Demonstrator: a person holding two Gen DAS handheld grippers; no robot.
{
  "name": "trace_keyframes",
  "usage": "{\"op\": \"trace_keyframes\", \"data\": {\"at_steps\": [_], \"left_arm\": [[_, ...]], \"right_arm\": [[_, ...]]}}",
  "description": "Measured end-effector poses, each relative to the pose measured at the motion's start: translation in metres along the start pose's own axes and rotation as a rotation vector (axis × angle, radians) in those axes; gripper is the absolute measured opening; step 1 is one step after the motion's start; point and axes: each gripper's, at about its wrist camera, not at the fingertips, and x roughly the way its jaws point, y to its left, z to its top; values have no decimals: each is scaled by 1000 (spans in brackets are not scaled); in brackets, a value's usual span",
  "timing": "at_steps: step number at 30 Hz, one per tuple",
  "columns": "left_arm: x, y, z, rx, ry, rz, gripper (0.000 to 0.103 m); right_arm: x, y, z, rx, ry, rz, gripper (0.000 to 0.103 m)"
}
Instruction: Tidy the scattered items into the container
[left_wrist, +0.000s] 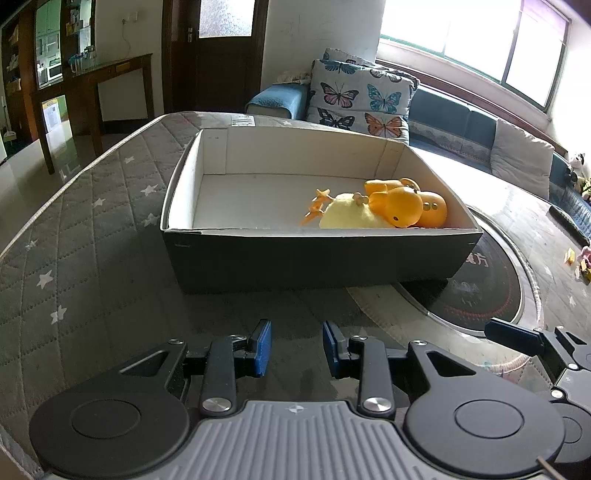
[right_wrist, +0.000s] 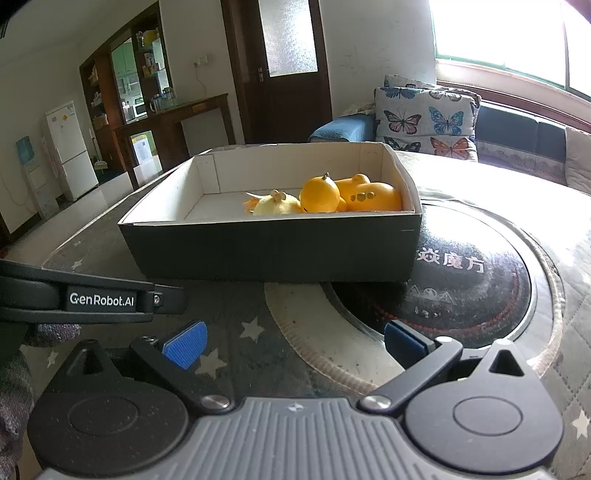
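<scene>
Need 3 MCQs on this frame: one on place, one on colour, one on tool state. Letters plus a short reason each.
1. Where in the box do the toys lie?
A. by the right-hand wall
B. dead centre
C. left half

2. What colour is the box's inside?
A. white
B. red
C. green

3. How are the two tools?
A. both open and empty
B. left clamped on a toy
C. both shut

Answers:
1 A: the orange and pale yellow toys cluster against the right-hand wall in both views.
2 A: white lining, dark outer walls.
3 A: left tool and right tool each show blue pads apart with nothing between them.
</scene>
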Motion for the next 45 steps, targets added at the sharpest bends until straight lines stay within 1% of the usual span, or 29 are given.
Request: {"op": "trace_keyframes", "data": {"at_steps": [23, 34, 45], "left_arm": [[12, -1, 12, 19, 8, 3, 33], [15, -4, 17, 28, 6, 22, 33], [16, -4, 23, 38, -12, 33, 32]], "right_arm": [[13, -3, 16, -8, -2, -5, 103], [17, -5, 21, -13, -5, 0, 103], [20, -4, 26, -22, -13, 4, 103]]}}
